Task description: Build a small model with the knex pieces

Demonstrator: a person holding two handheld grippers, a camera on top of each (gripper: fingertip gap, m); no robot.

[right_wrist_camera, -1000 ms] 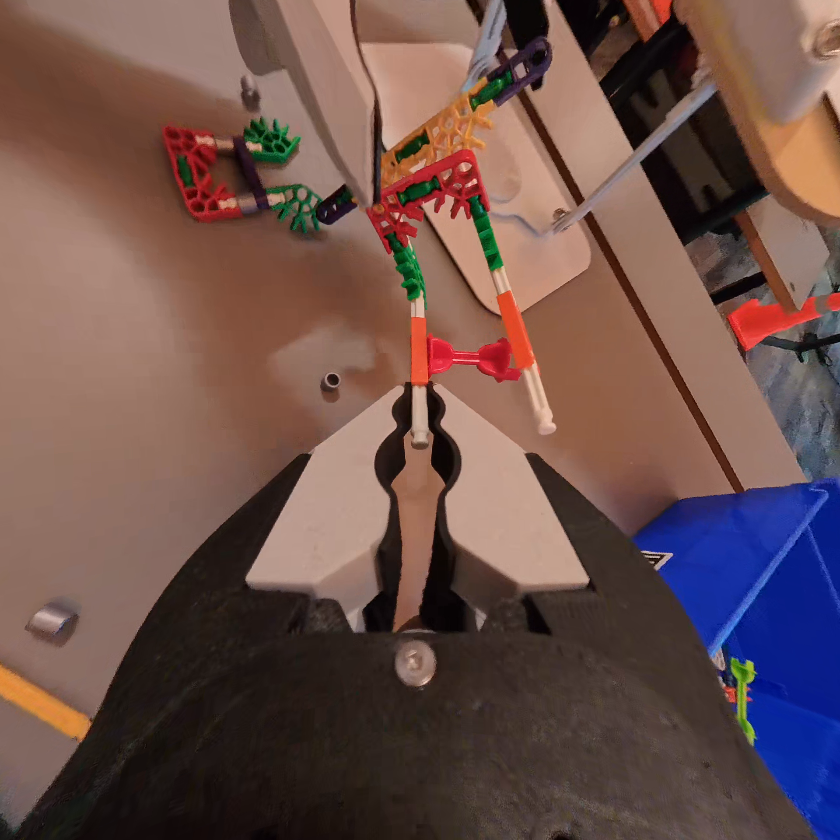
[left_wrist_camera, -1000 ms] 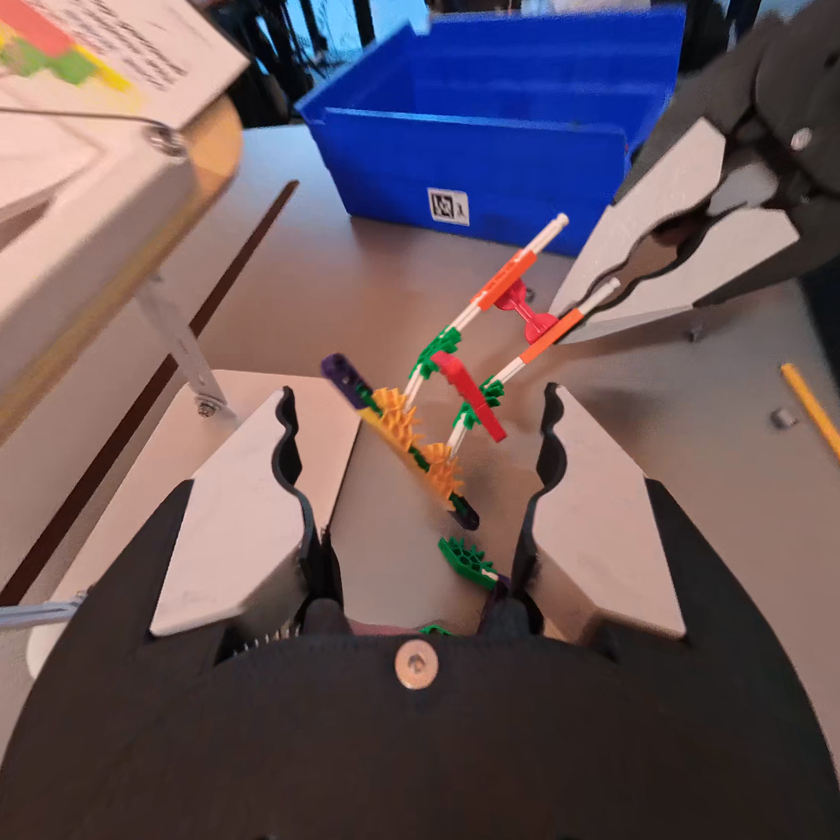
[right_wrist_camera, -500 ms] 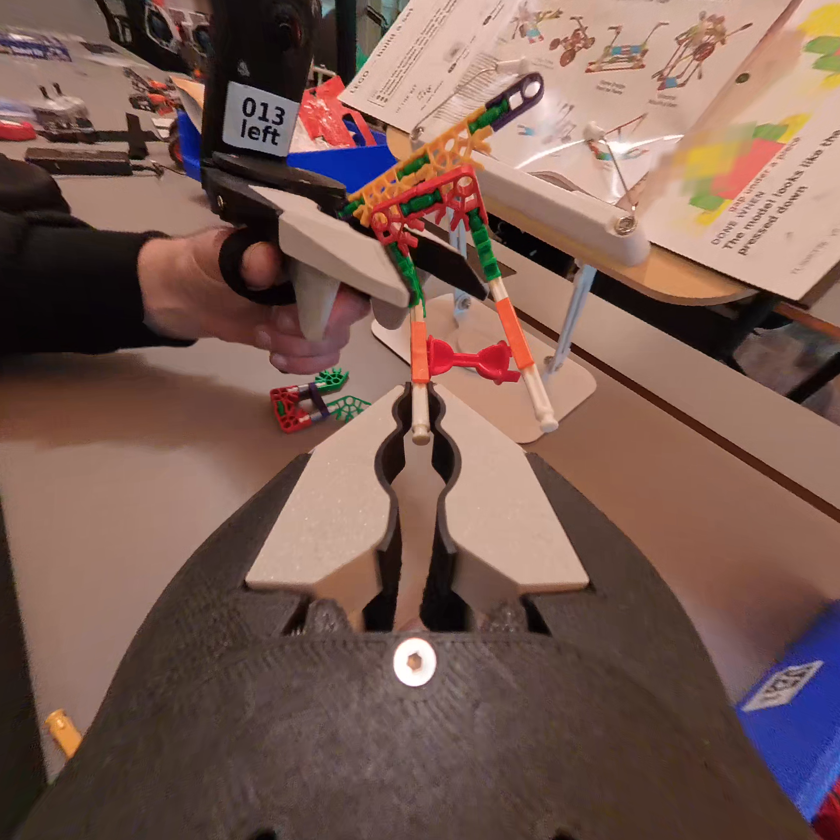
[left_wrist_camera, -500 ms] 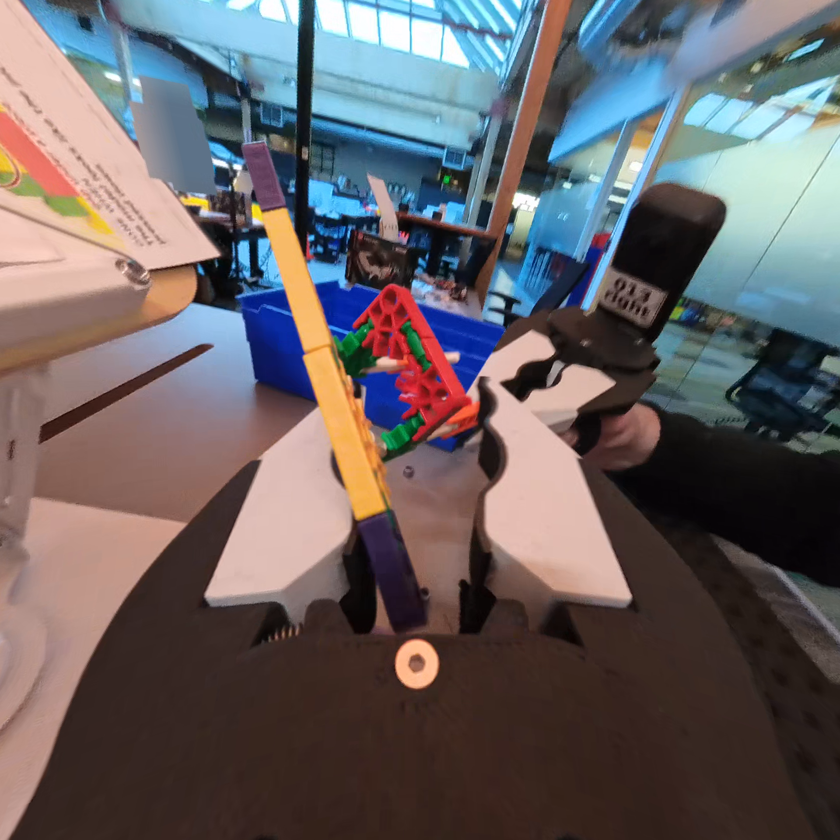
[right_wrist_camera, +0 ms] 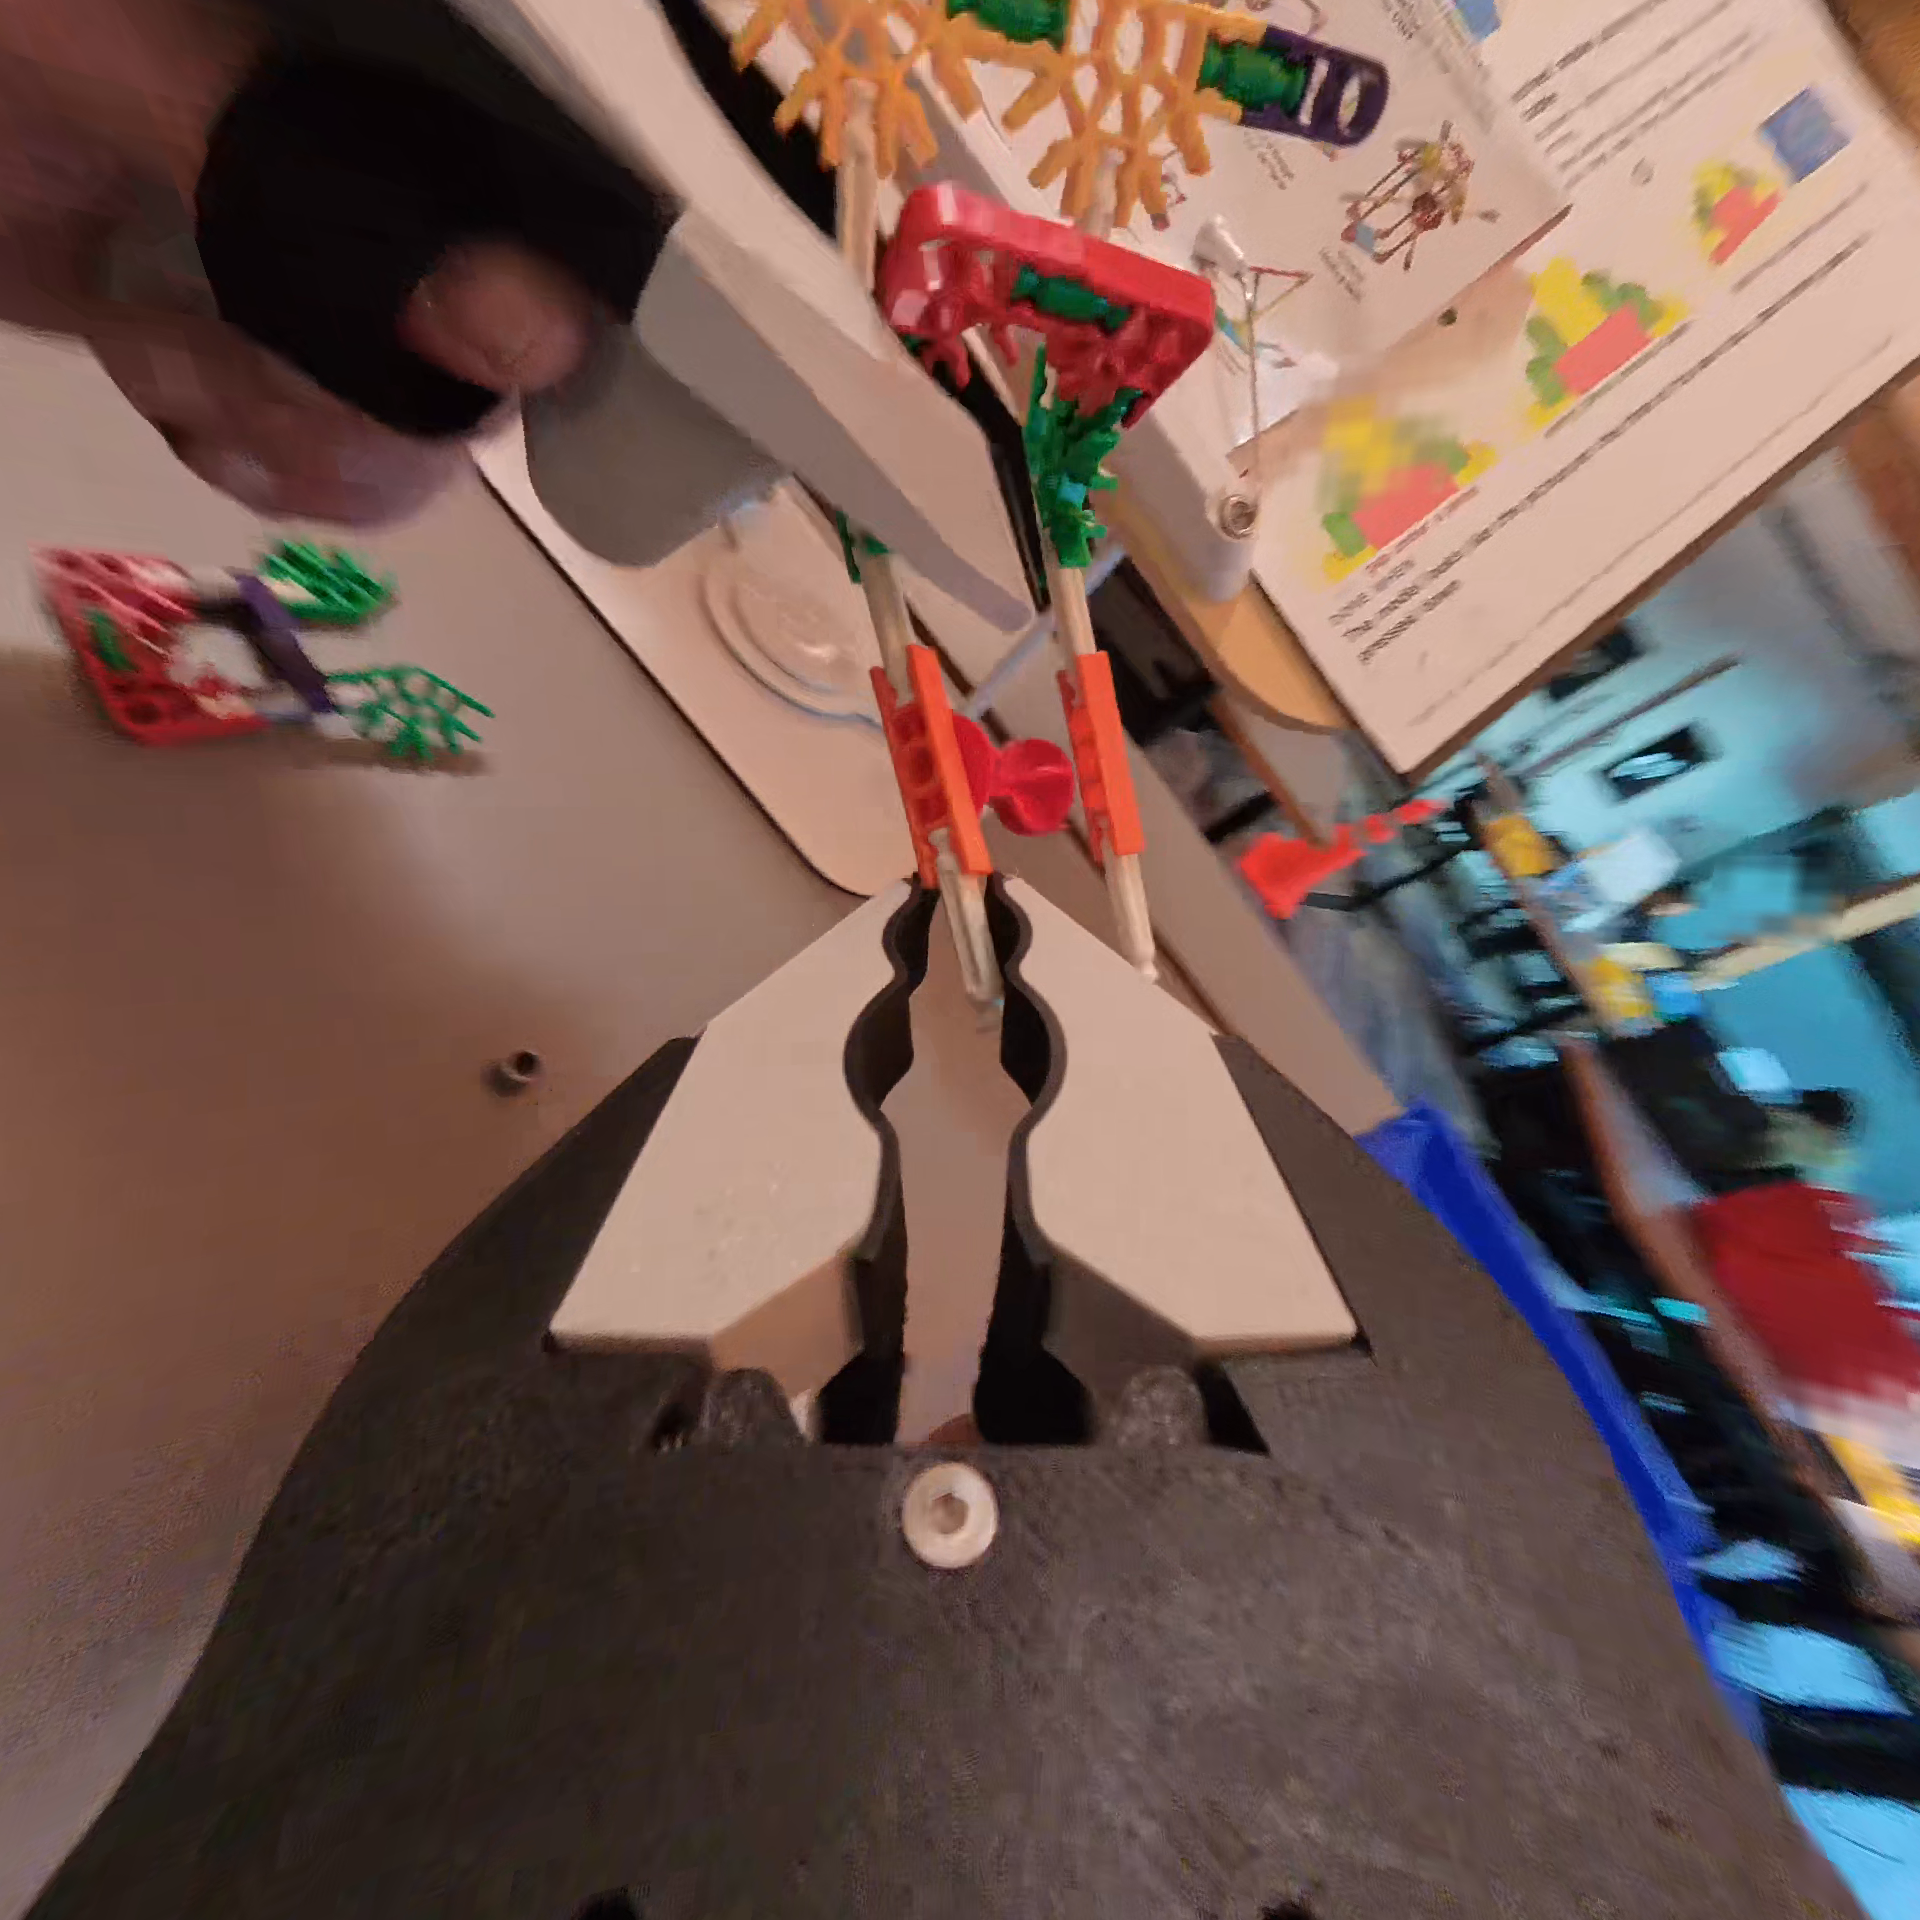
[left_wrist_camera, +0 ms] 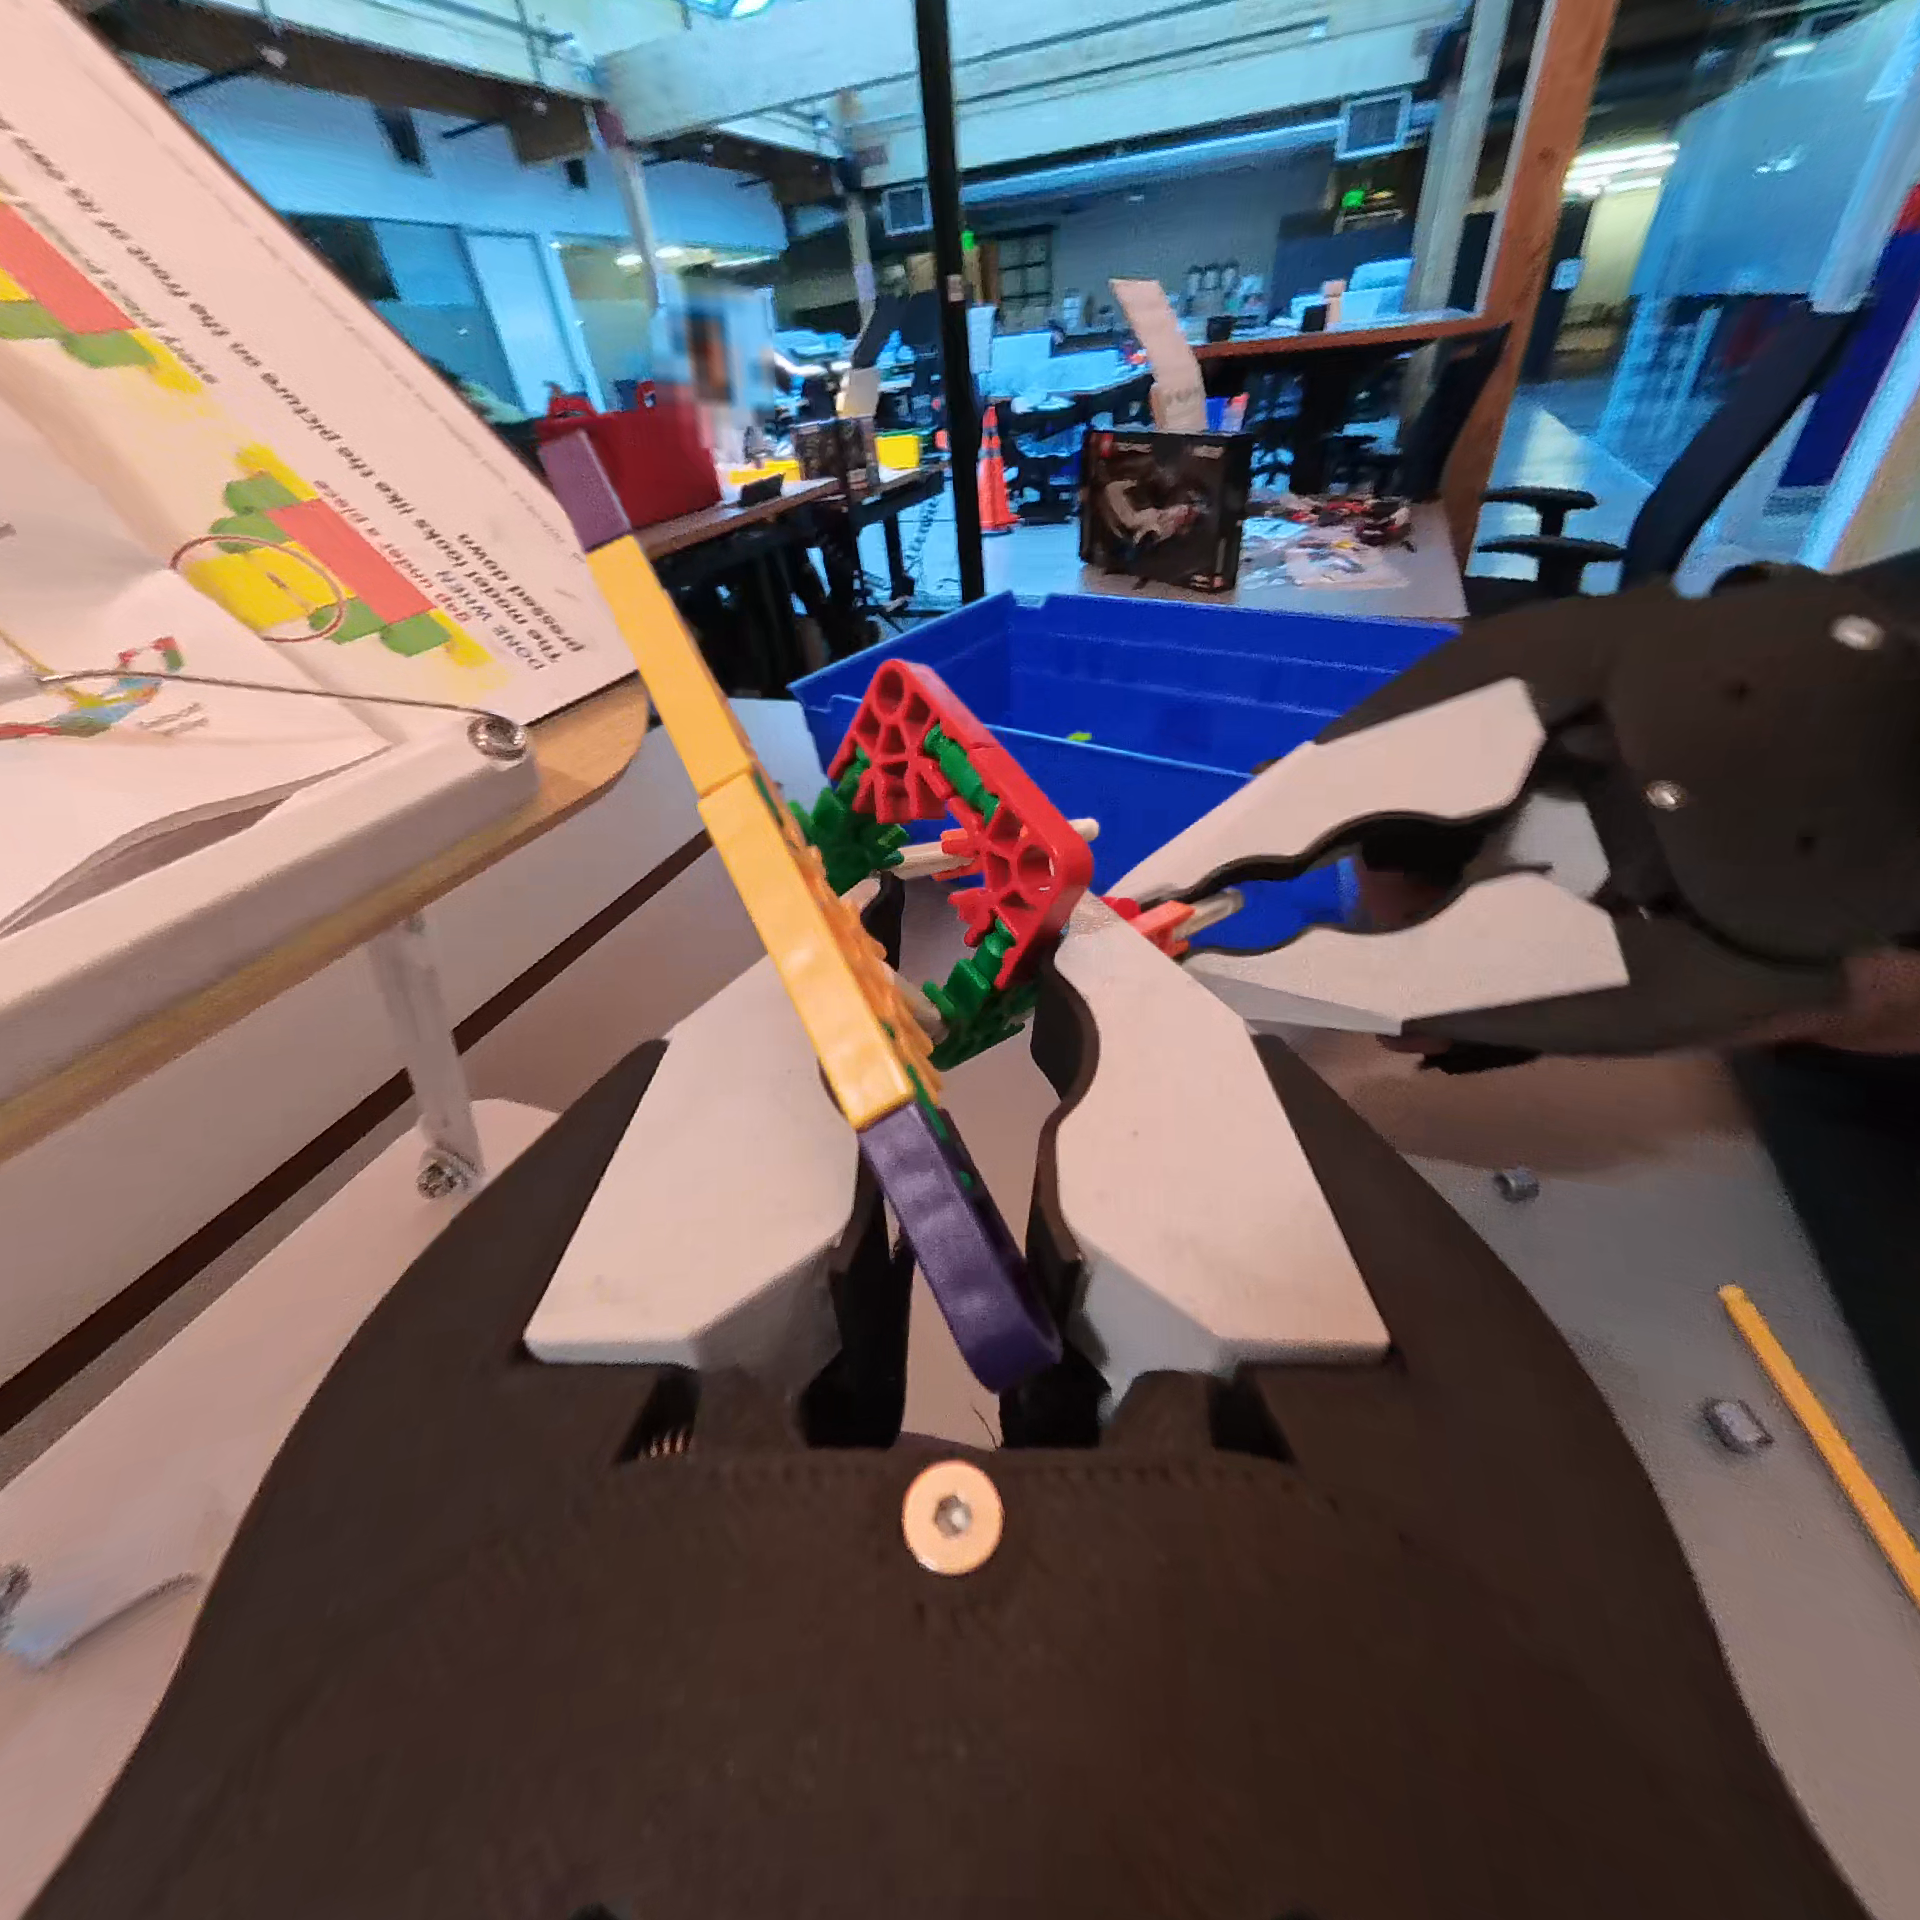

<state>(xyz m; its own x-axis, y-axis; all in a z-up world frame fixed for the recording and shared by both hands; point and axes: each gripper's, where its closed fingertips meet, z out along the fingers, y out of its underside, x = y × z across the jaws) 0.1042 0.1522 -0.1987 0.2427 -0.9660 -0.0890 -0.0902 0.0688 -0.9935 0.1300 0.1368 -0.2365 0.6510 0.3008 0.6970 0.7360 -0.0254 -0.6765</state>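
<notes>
A toy rod-and-connector model (left_wrist_camera: 966, 831) with yellow, red, green, orange and purple pieces is held in the air between both grippers. My left gripper (left_wrist_camera: 971, 930) is shut on its yellow and green end, and the purple link (left_wrist_camera: 956, 1247) lies between the fingers. My right gripper (right_wrist_camera: 961, 904) is shut on the tip of a white rod (right_wrist_camera: 966, 935) below an orange sleeve (right_wrist_camera: 930, 769). The right gripper also shows in the left wrist view (left_wrist_camera: 1184, 920). One finger (right_wrist_camera: 790, 416) of the left gripper shows in the right wrist view, with a hand behind it.
An instruction booklet (left_wrist_camera: 260, 499) on a tilted stand is at the left, above its white base (left_wrist_camera: 208, 1351). A blue bin (left_wrist_camera: 1143, 717) stands behind the model. A small red, green and purple sub-assembly (right_wrist_camera: 239, 655) lies on the table. A yellow rod (left_wrist_camera: 1818, 1455) and small grey pieces (left_wrist_camera: 1735, 1423) lie at the right. The grippers' ends are close to 5 centimeters from one another.
The left gripper closed on the model's yellow end. Both grippers lifted the model off the table and tilted it. The right gripper's view has since rolled and moved closer.
</notes>
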